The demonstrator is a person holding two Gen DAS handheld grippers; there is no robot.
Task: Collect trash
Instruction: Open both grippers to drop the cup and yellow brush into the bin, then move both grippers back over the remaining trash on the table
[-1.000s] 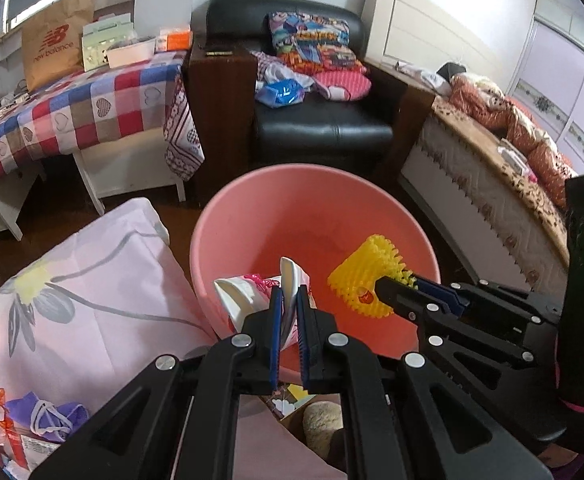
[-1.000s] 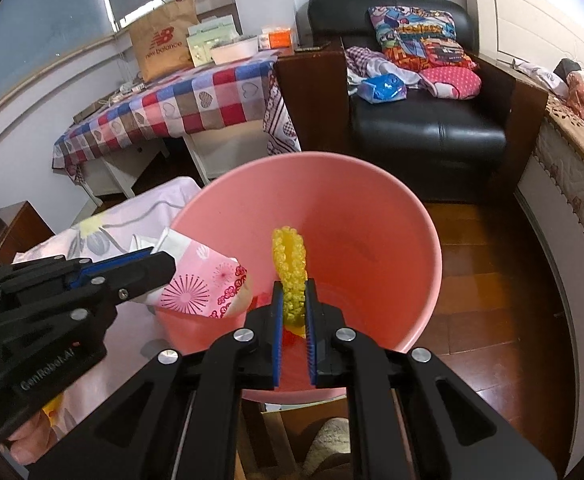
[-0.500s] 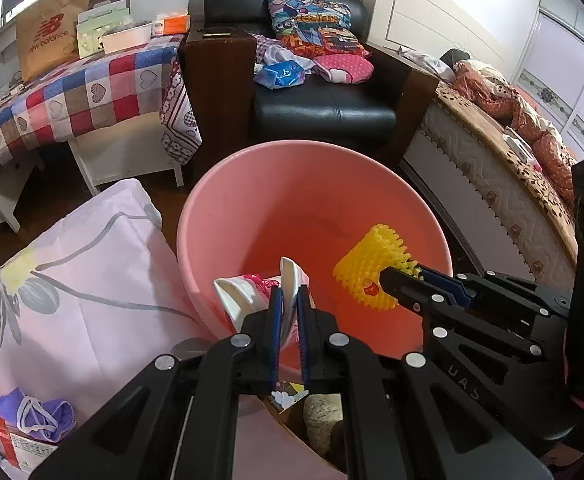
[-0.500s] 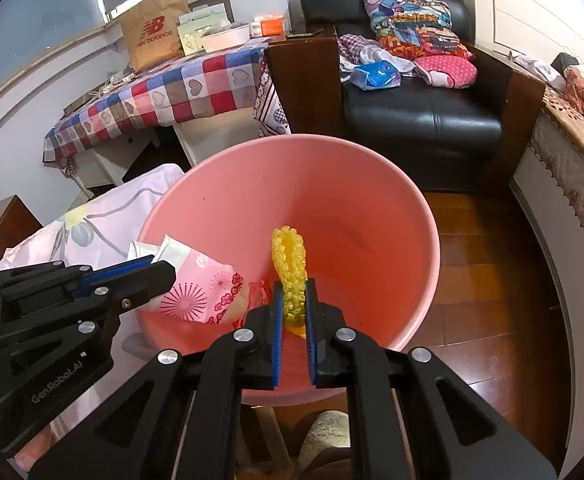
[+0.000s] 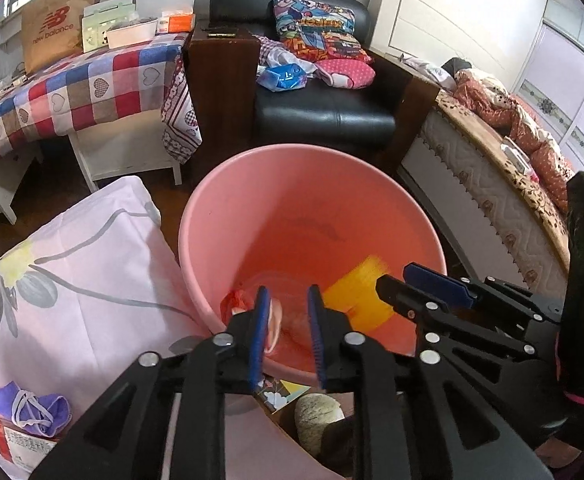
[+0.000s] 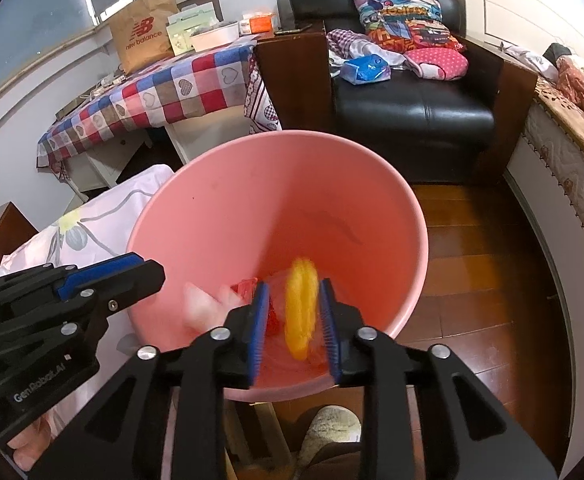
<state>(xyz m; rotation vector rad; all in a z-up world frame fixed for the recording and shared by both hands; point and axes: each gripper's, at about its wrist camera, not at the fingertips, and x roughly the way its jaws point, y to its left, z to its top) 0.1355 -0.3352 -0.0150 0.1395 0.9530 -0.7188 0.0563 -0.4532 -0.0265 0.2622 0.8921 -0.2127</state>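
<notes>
Change: half a second ago both grippers were clamped, the left on a pink-and-white wrapper, the right on a yellow foam net; now both pairs of jaws are parted and nothing is held.
Left gripper point(image 5: 287, 312): its fingers are spread over the near rim of the bin point(image 5: 372, 176); the wrapper point(image 5: 273, 320) is seen just beyond the left finger, blurred, low inside the bin.
Right gripper point(image 6: 295, 312): its jaws are apart, and the net point(image 6: 300, 308) is caught between them as a yellow smear, clear of both pads, so it is judged to be falling.
Meaning for the task: two pieces of trash are judged delivered, since both lie within the bin walls; both grippers are freed for the next pick.
Red scrap point(image 6: 245, 286): it lies at the bin bottom, just ahead of the right gripper's left finger.
Left view only: a purple mask point(image 5: 39, 408) on a printed packet is shown low to the left of the gripper, on the floral sheet point(image 5: 71, 264); it may be further trash, though this cannot be confirmed. The net is also seen side-on, ahead and to the right.
Right view only: the gap between the net and both pads is shown, which the left view hides behind the right gripper's finger; the wrapper appears only as a pale blur to the left of the jaws.
</notes>
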